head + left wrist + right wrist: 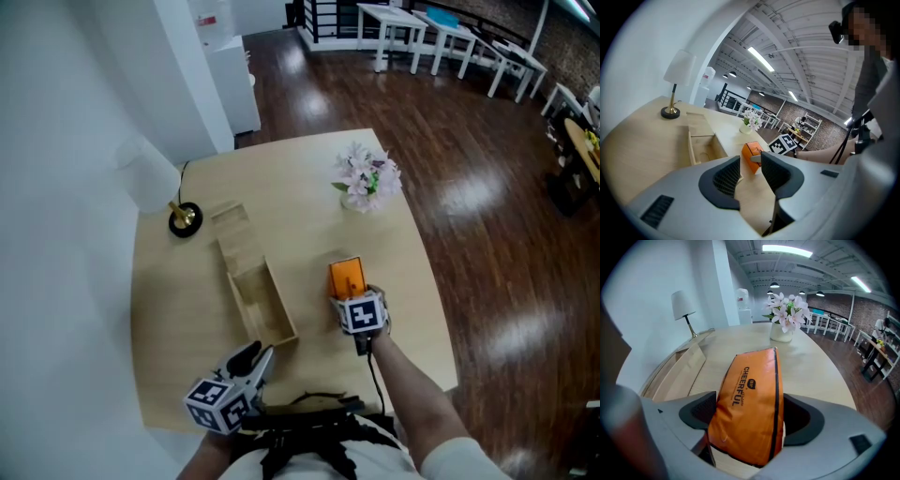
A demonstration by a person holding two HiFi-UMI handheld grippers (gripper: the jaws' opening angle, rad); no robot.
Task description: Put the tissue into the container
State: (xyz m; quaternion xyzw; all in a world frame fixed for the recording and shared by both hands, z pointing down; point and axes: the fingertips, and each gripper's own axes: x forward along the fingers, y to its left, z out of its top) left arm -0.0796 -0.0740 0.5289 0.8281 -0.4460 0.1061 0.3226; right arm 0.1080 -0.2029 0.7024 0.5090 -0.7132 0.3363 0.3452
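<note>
Right gripper [351,298]: jaws are pressed onto an orange tissue pack [749,399], one pad on each long side. The pack stands on edge between them, its far end projecting past the jaw tips. The printed face is turned toward the left jaw.

Location of the pack: in the head view it sits at centre frame, over the bare table [403,253]. It is just right of the container [279,302] and outside it. Whether its lower edge touches the tabletop cannot be determined.

Left gripper [750,164]: jaws are parted by a narrow gap and nothing is held between them. In the head view it sits at lower left of frame, near the table's front edge. Its jaw tips point toward the near end of the container without touching it.

Container: a light wooden box, open at the top, running diagonally from centre toward upper left. No contents are visible inside. A flat wooden lid [233,229] lies at its far end.

Other items on the table:
- A lamp with a brass-and-black base [185,218] stands near the left edge, beside the lid.
- A vase of pale flowers [367,178] stands toward the far right edge, well apart from the box.
</note>
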